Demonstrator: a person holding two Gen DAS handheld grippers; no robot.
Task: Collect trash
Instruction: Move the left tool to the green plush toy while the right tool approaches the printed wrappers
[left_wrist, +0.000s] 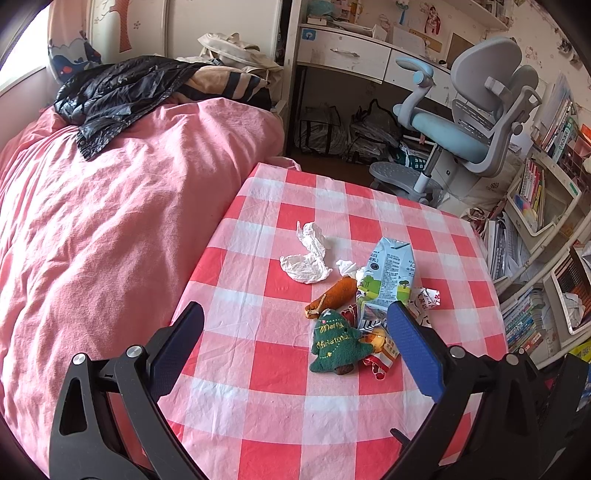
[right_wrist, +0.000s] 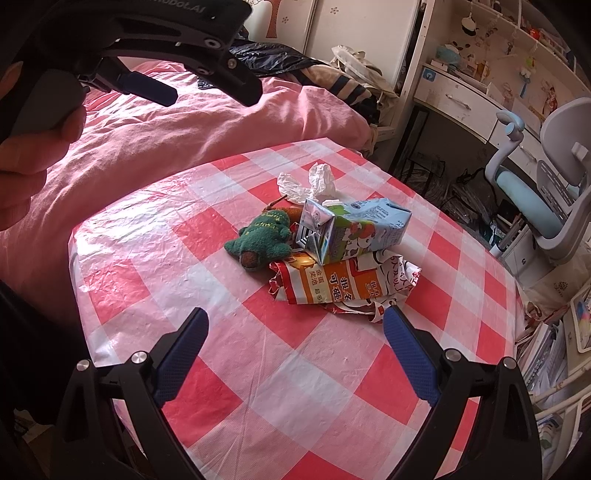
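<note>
A small pile lies on the red-and-white checked table: a crumpled white tissue, a blue milk carton, a crumpled orange-and-red snack wrapper, a green felt Christmas tree and a felt carrot. My left gripper is open and empty above the table, just short of the pile. My right gripper is open and empty, hovering just short of the wrapper. The left gripper also shows at the right wrist view's top left.
A bed with a pink duvet and a black jacket borders the table's left. A grey-blue desk chair, a white desk and bookshelves stand behind and to the right.
</note>
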